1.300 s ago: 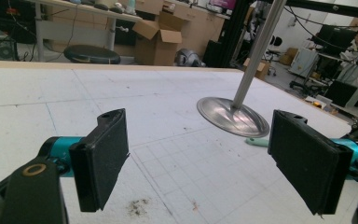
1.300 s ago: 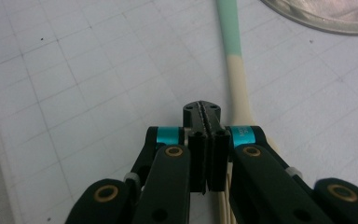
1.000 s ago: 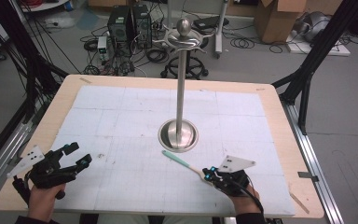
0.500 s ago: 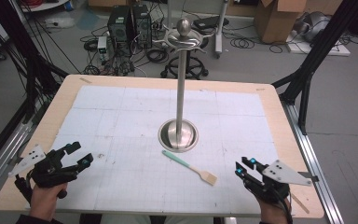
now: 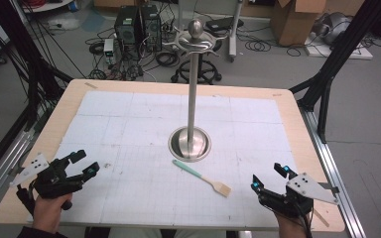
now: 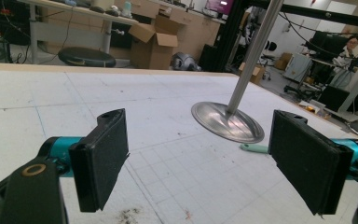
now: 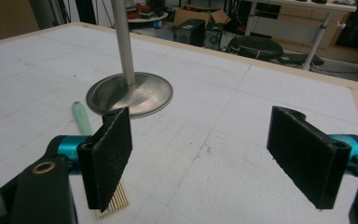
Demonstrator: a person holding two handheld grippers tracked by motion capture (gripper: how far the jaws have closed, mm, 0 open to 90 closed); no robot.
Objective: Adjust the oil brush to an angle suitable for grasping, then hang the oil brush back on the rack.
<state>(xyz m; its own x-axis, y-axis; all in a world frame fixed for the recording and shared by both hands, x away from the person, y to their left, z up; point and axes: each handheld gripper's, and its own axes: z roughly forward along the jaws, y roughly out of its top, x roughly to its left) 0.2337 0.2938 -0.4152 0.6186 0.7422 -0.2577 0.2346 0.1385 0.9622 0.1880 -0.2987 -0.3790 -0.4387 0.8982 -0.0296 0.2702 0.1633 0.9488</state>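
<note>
A small spatula (image 5: 201,178) with a mint-green handle and a wooden blade lies flat on the white mat, just in front of the metal stand's round base (image 5: 190,144). My right gripper (image 5: 269,177) hovers near the front right corner, to the right of the spatula; its jaws have just been opening and stand open with nothing between them. In the right gripper view the spatula (image 7: 85,121) runs behind the left jaw, its blade tip at the bottom. My left gripper (image 5: 85,162) sits at the front left, open and empty. The handle end (image 6: 254,148) peeks past the stand base (image 6: 227,122).
The tall metal stand pole (image 5: 193,94) rises from the mat's middle with a hooked top. The wooden table edge (image 5: 322,168) runs close to the right gripper. Boxes, cables and equipment stand on the floor beyond the table.
The right gripper let go of the spatula, which now lies on the mat, and moved right toward the table's front right corner with its jaws opened. The left gripper stayed put.
</note>
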